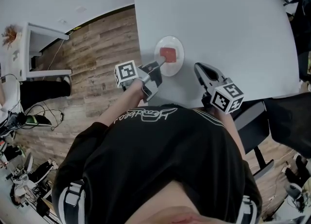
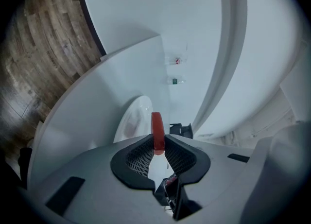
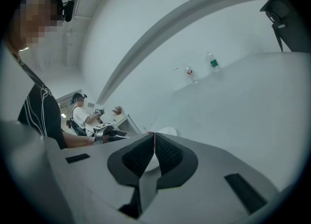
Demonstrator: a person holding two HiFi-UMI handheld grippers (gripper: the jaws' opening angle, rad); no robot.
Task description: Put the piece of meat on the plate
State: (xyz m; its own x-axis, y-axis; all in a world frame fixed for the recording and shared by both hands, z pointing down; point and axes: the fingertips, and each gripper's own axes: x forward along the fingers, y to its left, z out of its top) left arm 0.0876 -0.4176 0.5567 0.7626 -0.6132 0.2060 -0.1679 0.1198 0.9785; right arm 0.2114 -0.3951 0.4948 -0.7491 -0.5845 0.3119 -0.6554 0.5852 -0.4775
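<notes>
A flat red piece of meat (image 1: 169, 54) lies over the middle of the small white plate (image 1: 178, 66), which stands near the table's front edge. My left gripper (image 1: 161, 61) reaches onto the plate from the left and is shut on the meat's near edge. In the left gripper view the meat (image 2: 157, 131) shows edge-on, pinched between the black pads of the left gripper (image 2: 157, 143), with the plate (image 2: 132, 119) just behind. I cannot tell whether the meat touches the plate. My right gripper (image 1: 197, 66) hovers right of the plate, shut and empty, its jaws together in the right gripper view (image 3: 154, 138).
The white table (image 1: 218, 19) stretches away behind the plate. Wooden floor (image 1: 97, 58) and a white desk (image 1: 39, 48) lie to the left, a grey chair (image 1: 255, 126) at the right. Two bottles (image 3: 213, 62) stand far off, and another person (image 3: 80, 113) is in the background.
</notes>
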